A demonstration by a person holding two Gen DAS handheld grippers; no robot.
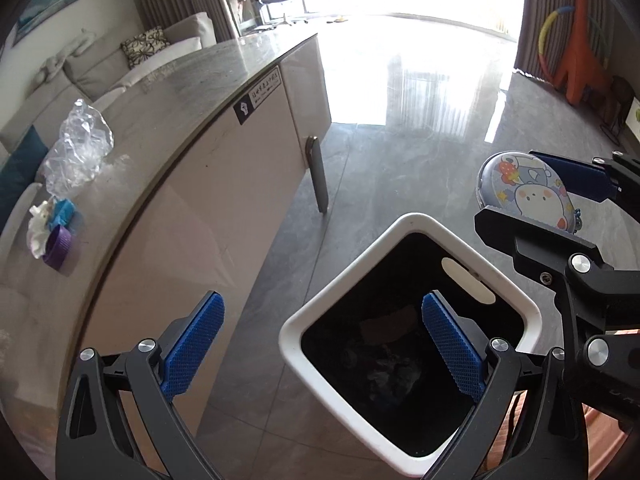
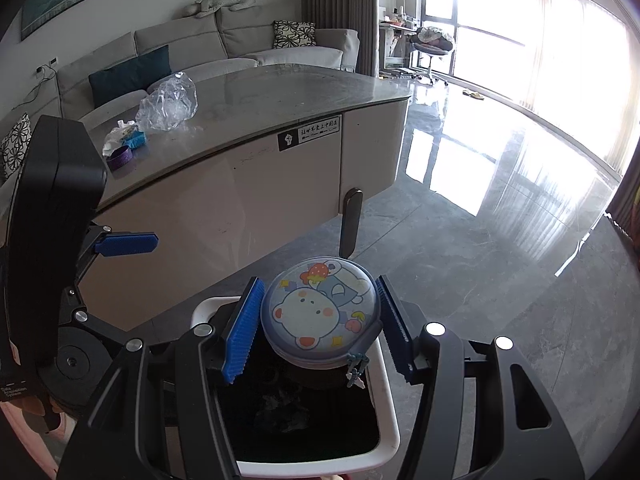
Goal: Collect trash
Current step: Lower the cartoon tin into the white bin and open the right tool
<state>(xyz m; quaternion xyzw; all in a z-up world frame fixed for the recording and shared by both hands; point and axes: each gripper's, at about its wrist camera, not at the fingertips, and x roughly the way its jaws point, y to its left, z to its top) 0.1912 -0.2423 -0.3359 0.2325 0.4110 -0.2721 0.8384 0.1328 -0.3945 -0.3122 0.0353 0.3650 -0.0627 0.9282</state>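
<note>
- Hanging above the white square-rimmed trash bin with a black liner, the left gripper is seen with its blue ridged pads spread wide and nothing between them; one pad is over the bin's dark opening, the other beside the cabinet front.
- The right gripper is clamped on a round, flat, pale-blue zipped pouch printed with cartoon animals and a strawberry, held over the near rim of the same bin, a small charm dangling from its zipper.
- Dim crumpled scraps are made out at the bottom of the liner.
- On the grey marble countertop, well apart from both grippers, a crumpled clear plastic bag is left, with a white tissue wad, a blue scrap and a purple ridged bottle cap just beside it.
- The bin's whole opening and its oval handle slot are shown only in the left wrist view; the sofa with its patterned cushion is shown fully only in the right wrist view, where much of the bin is hidden behind the pouch.
</note>
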